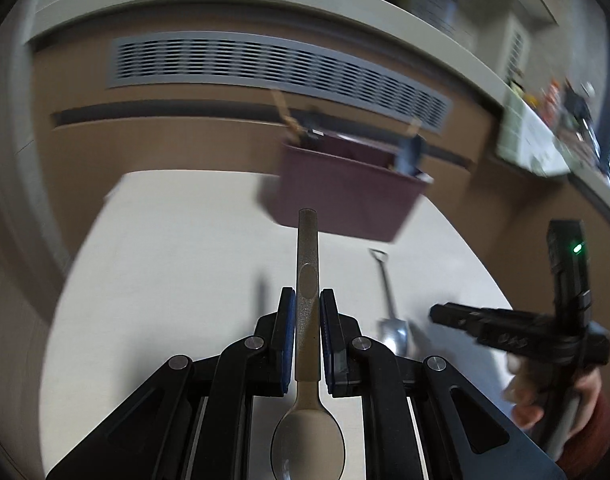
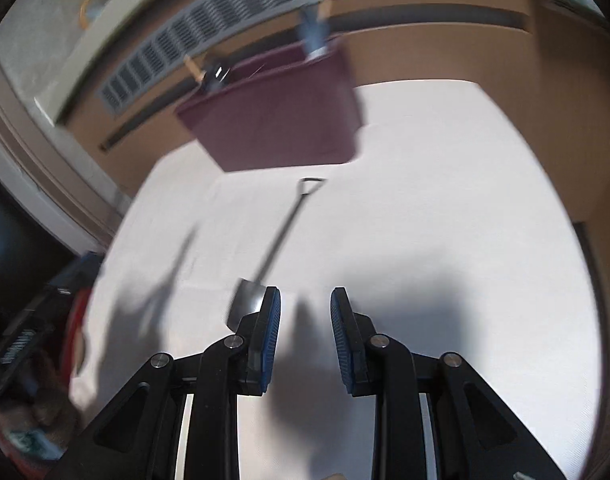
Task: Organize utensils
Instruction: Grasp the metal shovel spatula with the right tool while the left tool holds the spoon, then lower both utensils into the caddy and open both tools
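My left gripper (image 1: 307, 300) is shut on the handle of a beige spoon (image 1: 307, 272), whose bowl lies back toward the camera and whose handle points at the maroon utensil box (image 1: 341, 196) on the white table (image 1: 165, 260). A steel shovel-shaped spoon (image 1: 389, 308) lies on the table to the right of my left gripper. In the right wrist view that steel spoon (image 2: 281, 236) stretches from the maroon box (image 2: 277, 120) down to just left of my right gripper (image 2: 305, 308), which stands open with nothing between its fingers. Several utensils stick up out of the box.
A brown wall with a grey vent grille (image 1: 273, 68) runs behind the table. A hand holding the other gripper (image 1: 545, 328) shows at the right of the left wrist view. A cluttered shelf (image 1: 545, 128) sits at the far right. Both views are motion-blurred.
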### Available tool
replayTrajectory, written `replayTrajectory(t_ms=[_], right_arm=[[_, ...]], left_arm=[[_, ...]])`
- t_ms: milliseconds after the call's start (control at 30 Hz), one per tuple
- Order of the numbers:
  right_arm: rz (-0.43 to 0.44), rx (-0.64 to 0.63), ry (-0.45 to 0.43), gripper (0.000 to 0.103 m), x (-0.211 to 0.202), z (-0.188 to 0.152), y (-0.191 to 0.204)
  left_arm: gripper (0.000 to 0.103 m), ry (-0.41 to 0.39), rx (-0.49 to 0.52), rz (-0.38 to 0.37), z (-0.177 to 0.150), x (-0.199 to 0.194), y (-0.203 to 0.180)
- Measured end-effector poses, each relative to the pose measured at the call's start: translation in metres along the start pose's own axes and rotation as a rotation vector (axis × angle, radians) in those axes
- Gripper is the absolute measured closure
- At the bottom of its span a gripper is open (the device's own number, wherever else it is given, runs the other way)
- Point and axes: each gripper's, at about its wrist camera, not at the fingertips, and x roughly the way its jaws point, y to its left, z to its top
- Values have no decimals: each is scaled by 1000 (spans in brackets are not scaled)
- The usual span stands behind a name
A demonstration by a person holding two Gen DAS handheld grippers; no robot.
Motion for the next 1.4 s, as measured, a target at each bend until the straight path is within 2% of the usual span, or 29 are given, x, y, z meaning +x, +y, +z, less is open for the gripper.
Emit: replayTrajectory(t_ms=[133, 233, 300, 367, 433, 500, 567, 800, 1133, 1267, 1333, 1400], right_arm=[[-99, -70, -3, 78, 31, 13, 38], [-129, -61, 22, 78, 51, 26, 49], [-180, -58, 39, 78, 61, 32, 52], [-242, -53, 60, 83, 73, 38, 53], [-293, -74, 45, 94, 77, 41, 57], [-276, -91, 46, 96, 76, 41, 58], [-210, -88, 31, 98, 66, 37, 54], [-123, -113, -91, 98, 4, 23, 53], [-54, -108, -232, 98, -57, 28, 45], [-74, -117, -263, 98, -60, 44, 47], [-77, -124, -290, 98, -68, 59, 49], [-84, -148, -355, 99, -86, 81, 55]], left_arm=[[91, -11, -71, -12, 1, 3, 29], [91, -5, -114, -36, -1, 7, 40], [91, 0, -137, -54, -2, 10, 45], [91, 2, -152, -70, 0, 13, 45], [91, 3, -165, -84, 2, 15, 46], [91, 1, -183, -103, 3, 14, 48], [91, 2, -199, -120, 4, 14, 49], [91, 13, -234, -178, 10, 12, 44], [91, -26, -167, -196, 31, 3, 15], [91, -67, -134, -209, 65, 4, 2], [91, -112, -103, -232, 95, 2, -8], [91, -204, -51, -260, 133, -6, -23]])
